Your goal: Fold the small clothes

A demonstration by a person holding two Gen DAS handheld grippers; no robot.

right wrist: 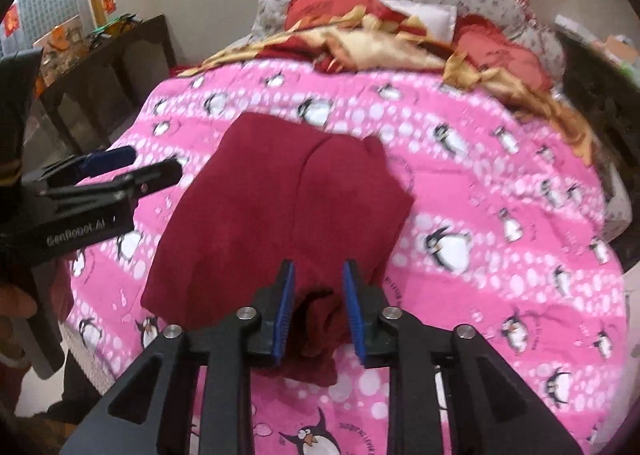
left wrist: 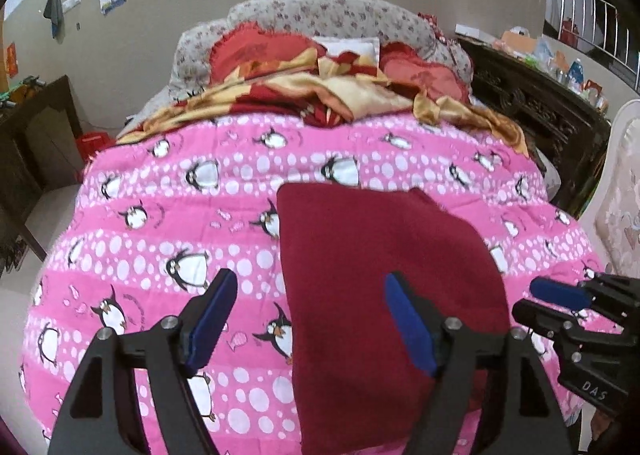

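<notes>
A dark red garment (left wrist: 384, 275) lies folded flat on the pink penguin quilt (left wrist: 160, 215). It also shows in the right wrist view (right wrist: 280, 207), with a bunched end near my fingers. My left gripper (left wrist: 312, 323) is wide open above the garment's left edge, one blue pad over the quilt and one over the cloth. My right gripper (right wrist: 318, 307) is open, its jaws standing either side of the bunched near end without pinching it. The right gripper also shows at the right edge of the left wrist view (left wrist: 560, 295), and the left gripper at the left of the right wrist view (right wrist: 120, 171).
A rumpled red and gold blanket (left wrist: 320, 95) and red pillows (left wrist: 256, 51) lie at the head of the bed. A dark carved cabinet (left wrist: 532, 103) stands on the right, a dark table (left wrist: 36, 143) on the left. The quilt (right wrist: 500, 195) spreads right of the garment.
</notes>
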